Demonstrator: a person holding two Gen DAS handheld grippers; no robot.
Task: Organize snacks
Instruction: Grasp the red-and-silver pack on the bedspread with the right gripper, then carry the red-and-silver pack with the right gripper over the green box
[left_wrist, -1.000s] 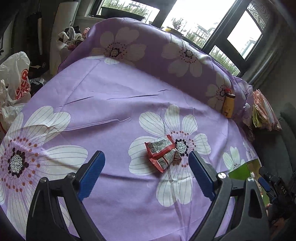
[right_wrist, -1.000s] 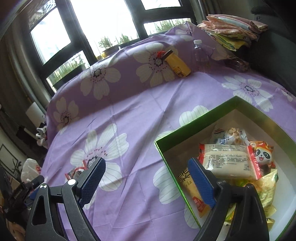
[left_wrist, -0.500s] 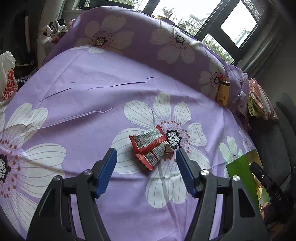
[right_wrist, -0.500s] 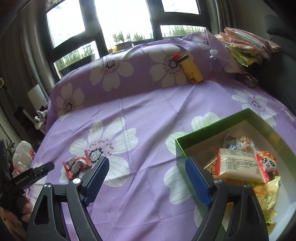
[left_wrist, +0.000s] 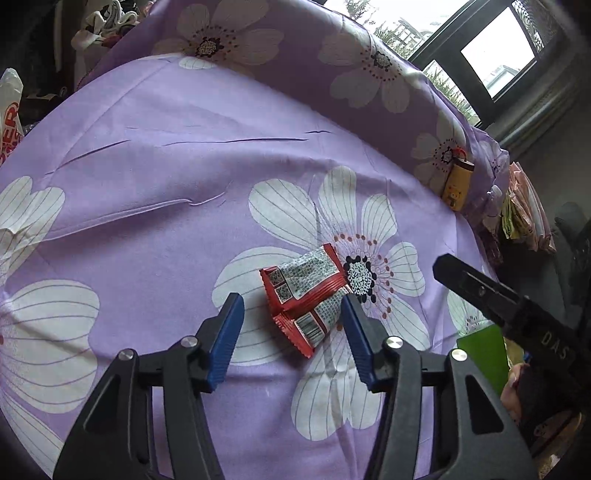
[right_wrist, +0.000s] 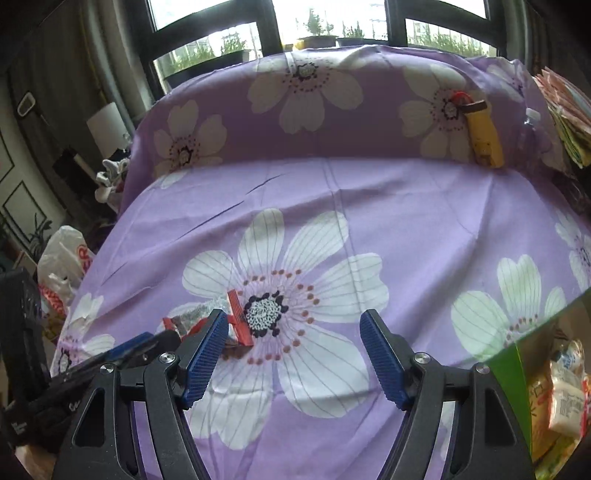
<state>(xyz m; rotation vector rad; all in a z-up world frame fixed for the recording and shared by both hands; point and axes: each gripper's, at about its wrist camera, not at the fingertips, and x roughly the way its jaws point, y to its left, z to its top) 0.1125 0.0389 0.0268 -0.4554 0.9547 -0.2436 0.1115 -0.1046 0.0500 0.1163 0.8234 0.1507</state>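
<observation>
Seemingly two red snack packets (left_wrist: 304, 291)

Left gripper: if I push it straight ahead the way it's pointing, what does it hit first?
Most likely the red snack packets, lying on the purple floral sheet between the open fingers of the left gripper. Its jaws have just been closing; no contact is evident yet.

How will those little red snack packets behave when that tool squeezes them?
The red snack packets look puffy and crinkled, so they will probably give and crackle instead of holding their shape. They seem light. There appear to be two overlapping on the purple sheet, so one may slip free.
</observation>
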